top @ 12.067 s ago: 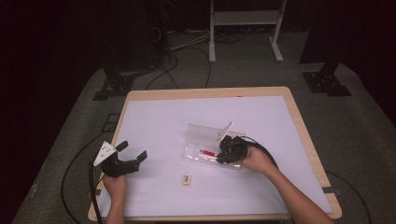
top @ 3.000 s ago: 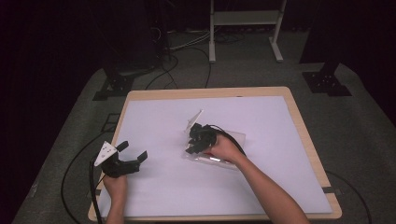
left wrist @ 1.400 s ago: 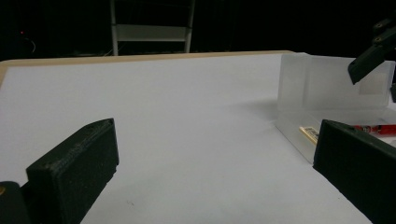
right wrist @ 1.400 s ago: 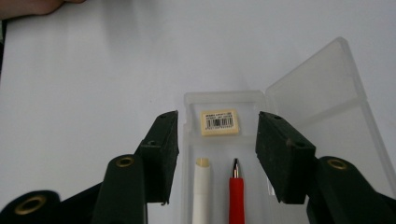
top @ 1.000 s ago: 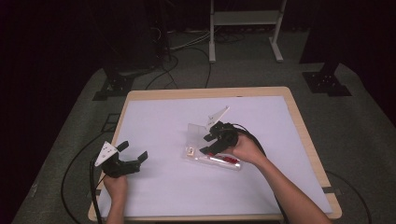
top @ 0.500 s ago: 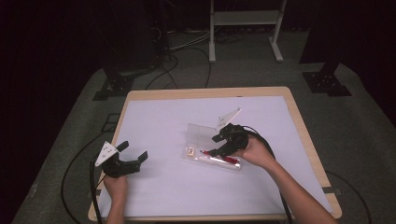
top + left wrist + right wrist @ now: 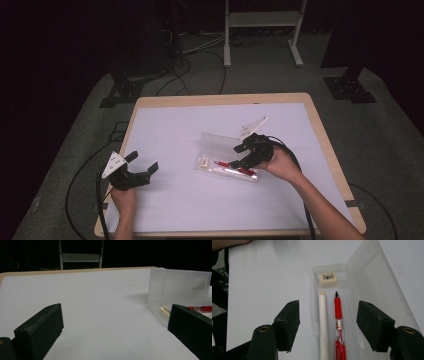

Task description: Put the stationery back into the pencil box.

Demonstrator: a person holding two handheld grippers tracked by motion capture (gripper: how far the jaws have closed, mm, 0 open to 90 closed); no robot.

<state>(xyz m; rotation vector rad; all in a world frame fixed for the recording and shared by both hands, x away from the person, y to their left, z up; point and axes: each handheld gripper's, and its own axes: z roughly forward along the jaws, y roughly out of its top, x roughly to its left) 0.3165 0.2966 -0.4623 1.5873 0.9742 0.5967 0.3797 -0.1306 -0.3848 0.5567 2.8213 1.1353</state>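
**Right tongs hang open over the loaded pencil case**

Here we are at the white worktop (image 7: 180, 210), and everything centres on the clear plastic pencil case (image 7: 352, 315), lying open near the middle with its lid (image 7: 217, 144) standing up along the far side. Inside the case: a red pen (image 7: 339, 322) and a white stick (image 7: 323, 322) side by side, and a small eraser (image 7: 328, 277) at the end farthest from the right tongs.

The right tongs (image 7: 328, 325) hover just above the case's near end, jaws spread wide and just lately opening further, with nothing gripped between them. The left tongs (image 7: 142, 165) sit well to the left of the case, resting low over the worktop, jaws also wide and holding nothing.

How will this case handle? It looks light, thin-walled and slick, so I'd expect it to skate on the smooth sheet if nudged from one side. The lid is likely springy on its hinge. My call: press down on the lid's free edge to shut it, or pinch a long wall near the middle. Squeeze too hard and those walls may flex.
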